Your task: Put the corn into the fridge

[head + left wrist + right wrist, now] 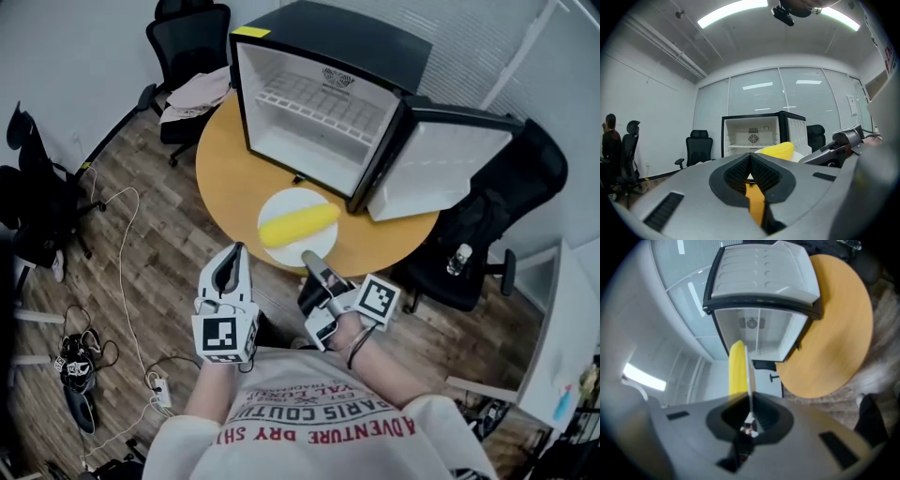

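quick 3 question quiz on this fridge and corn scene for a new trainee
1. True or false: the fridge door stands open.
2. What is the right gripper shut on? A corn, B plate, C nothing.
3. Fill in: the left gripper is empty, and its jaws are ____.

Key: 1 true; 2 B; 3 together.

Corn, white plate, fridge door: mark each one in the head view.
corn (298, 225): head view, middle of the cob.
white plate (292, 198): head view, bare rim above the corn.
fridge door (436, 169): head view, white inner panel.
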A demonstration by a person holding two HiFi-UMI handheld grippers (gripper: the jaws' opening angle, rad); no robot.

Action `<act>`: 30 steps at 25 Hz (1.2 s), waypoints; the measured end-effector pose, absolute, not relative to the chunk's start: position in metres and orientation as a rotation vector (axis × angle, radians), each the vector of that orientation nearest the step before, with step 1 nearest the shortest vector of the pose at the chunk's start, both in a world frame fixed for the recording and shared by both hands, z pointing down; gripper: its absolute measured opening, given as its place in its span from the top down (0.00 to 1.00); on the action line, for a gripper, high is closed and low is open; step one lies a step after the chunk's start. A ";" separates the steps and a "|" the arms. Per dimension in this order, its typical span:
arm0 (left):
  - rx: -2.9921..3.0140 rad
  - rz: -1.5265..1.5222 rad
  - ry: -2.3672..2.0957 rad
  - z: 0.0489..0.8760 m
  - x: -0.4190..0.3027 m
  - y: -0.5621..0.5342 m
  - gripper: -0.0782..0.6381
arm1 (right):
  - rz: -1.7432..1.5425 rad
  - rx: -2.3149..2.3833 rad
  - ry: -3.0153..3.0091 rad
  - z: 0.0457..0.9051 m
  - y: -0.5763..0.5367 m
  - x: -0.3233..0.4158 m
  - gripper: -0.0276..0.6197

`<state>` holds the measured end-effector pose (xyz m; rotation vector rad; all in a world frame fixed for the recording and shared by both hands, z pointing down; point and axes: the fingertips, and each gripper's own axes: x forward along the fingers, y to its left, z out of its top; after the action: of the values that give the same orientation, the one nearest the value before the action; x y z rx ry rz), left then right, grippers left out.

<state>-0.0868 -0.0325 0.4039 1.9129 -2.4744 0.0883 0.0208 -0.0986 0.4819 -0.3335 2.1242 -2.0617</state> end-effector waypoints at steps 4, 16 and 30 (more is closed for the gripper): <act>1.978 0.118 -2.424 0.412 -0.113 -0.075 0.86 | -2.059 -0.388 2.079 0.490 -0.131 -0.004 0.90; 2.315 0.143 -2.128 0.397 -0.206 -0.217 0.86 | -1.896 -0.659 1.869 0.481 -0.237 -0.077 0.90; 2.521 0.138 -1.857 0.402 -0.265 -0.308 0.86 | -1.749 -0.892 1.680 0.479 -0.322 -0.129 0.90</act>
<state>-0.2652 -0.3076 0.4018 2.5209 -1.8568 0.1376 -0.1289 -0.3217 0.4791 -0.8922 1.6797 -1.7492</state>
